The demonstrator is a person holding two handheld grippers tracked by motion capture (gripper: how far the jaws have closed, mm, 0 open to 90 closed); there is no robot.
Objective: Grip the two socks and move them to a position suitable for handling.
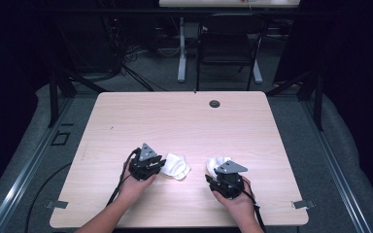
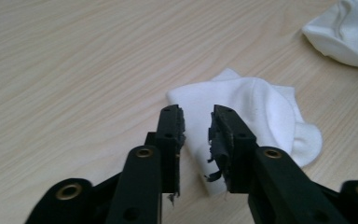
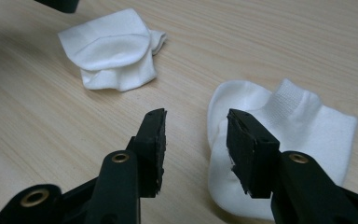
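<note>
Light wood table (image 1: 175, 121) in a dark room, chair and cables behind it, two white socks lying near the person's edge. Left gripper (image 1: 146, 167) sits just left of the left sock (image 1: 177, 166); in the left gripper view its jaws stand a narrow gap apart, nothing between them, hovering over the near part of that sock (image 2: 256, 116), which lies crumpled and folded. Right gripper (image 1: 226, 180) is just behind the right sock (image 1: 216, 164); in the right gripper view its jaws are wider apart and empty, one jaw over bare wood, the other over the sock's edge (image 3: 284, 135), ribbed cuff pointing away. Socks are apart, not touching. Step looks like grabbing one sock per gripper, probably to pair them. To do it well: lower each gripper until the pads reach the wood, centre a fold or the cuff between the jaws, close on a single bunch of fabric, not a thin edge. Worn pads on the left may slip, so take a deeper bite.
</note>
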